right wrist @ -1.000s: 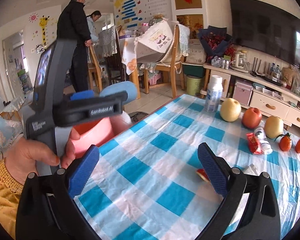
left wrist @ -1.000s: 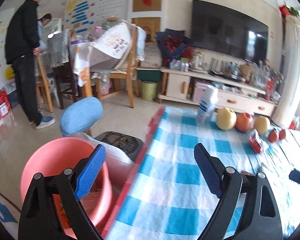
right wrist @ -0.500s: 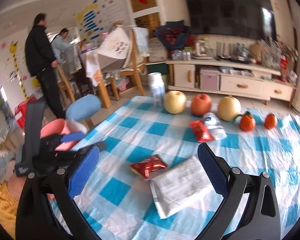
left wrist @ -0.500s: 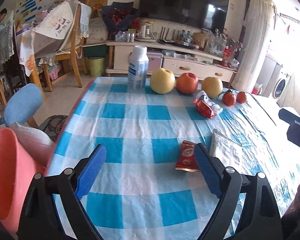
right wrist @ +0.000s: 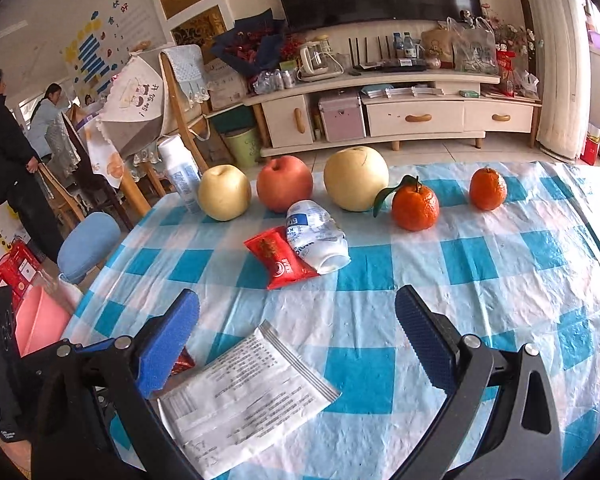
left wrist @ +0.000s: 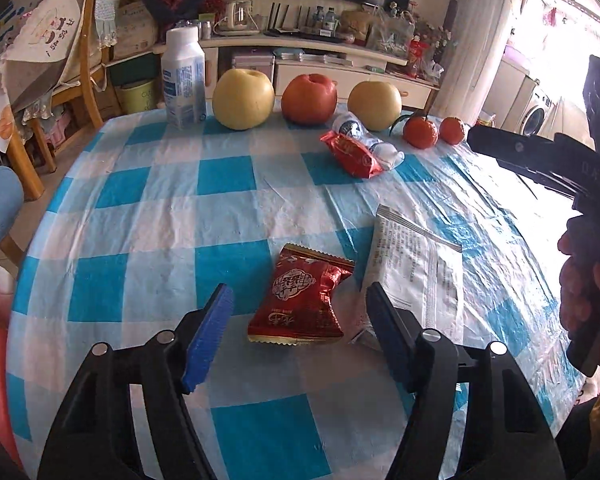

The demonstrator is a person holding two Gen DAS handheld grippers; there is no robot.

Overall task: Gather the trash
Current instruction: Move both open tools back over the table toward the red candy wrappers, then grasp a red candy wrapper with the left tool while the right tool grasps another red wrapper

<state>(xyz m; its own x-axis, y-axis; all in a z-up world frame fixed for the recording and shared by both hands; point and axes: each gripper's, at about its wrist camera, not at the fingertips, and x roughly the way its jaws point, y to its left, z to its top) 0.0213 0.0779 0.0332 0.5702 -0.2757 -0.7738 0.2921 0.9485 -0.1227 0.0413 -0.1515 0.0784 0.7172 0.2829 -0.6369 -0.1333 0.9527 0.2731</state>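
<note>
A red snack wrapper [left wrist: 300, 300] lies on the checked tablecloth, just ahead of my open, empty left gripper [left wrist: 300, 312]. A flat white packet [left wrist: 416, 268] lies right of it, also in the right wrist view [right wrist: 244, 392], under my open, empty right gripper [right wrist: 296, 320]. Farther back lie a second red wrapper [right wrist: 278, 258] and a crushed white bottle [right wrist: 316, 236]. A pink bin [right wrist: 40, 324] stands off the table's left edge.
Two pears [right wrist: 224, 192] [right wrist: 356, 178], an apple [right wrist: 285, 182], two tangerines [right wrist: 415, 208] [right wrist: 488, 189] and an upright white bottle [left wrist: 183, 80] line the table's far edge. A blue stool [right wrist: 88, 246] and chairs stand left. Two people [right wrist: 8, 152] stand far left.
Both grippers swung right from the pink bin and moved in over the table. The left one now sits close over the near red wrapper, the right one over the white packet.
</note>
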